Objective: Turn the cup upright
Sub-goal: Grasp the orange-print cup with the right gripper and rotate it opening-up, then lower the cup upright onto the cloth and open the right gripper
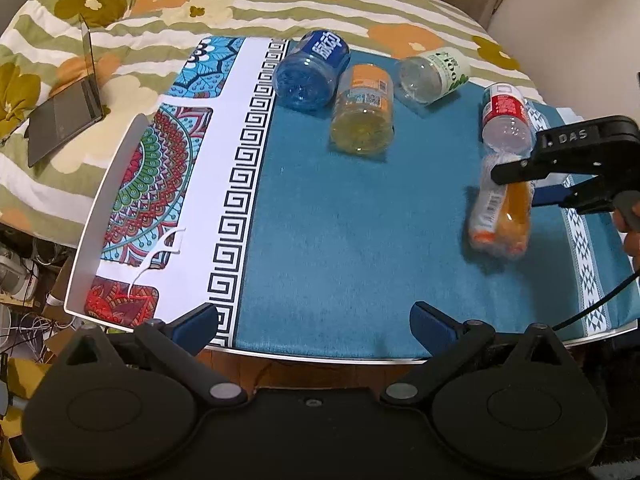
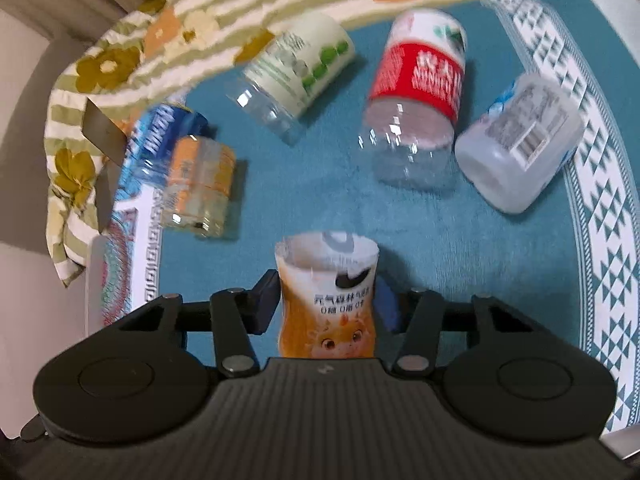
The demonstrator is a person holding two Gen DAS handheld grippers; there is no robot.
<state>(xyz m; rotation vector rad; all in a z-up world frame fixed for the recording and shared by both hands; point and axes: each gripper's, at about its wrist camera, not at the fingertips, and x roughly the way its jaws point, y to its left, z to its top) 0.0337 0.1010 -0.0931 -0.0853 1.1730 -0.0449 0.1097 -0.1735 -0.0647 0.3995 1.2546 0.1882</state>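
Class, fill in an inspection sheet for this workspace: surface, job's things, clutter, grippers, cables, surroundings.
Surface: teal cloth on a board, patterned mat at one end.
Job's things: orange cartoon cup gripped; blue cup, yellow-orange cup, green-print cup, red-label cup and white barcode cup lie around it, tipped.
Clutter: white string on the mat.
Grippers: right gripper shut on the orange cartoon cup; left gripper open, holding nothing.
Cables: black cable by the right gripper.
Surroundings: floral quilt, laptop.
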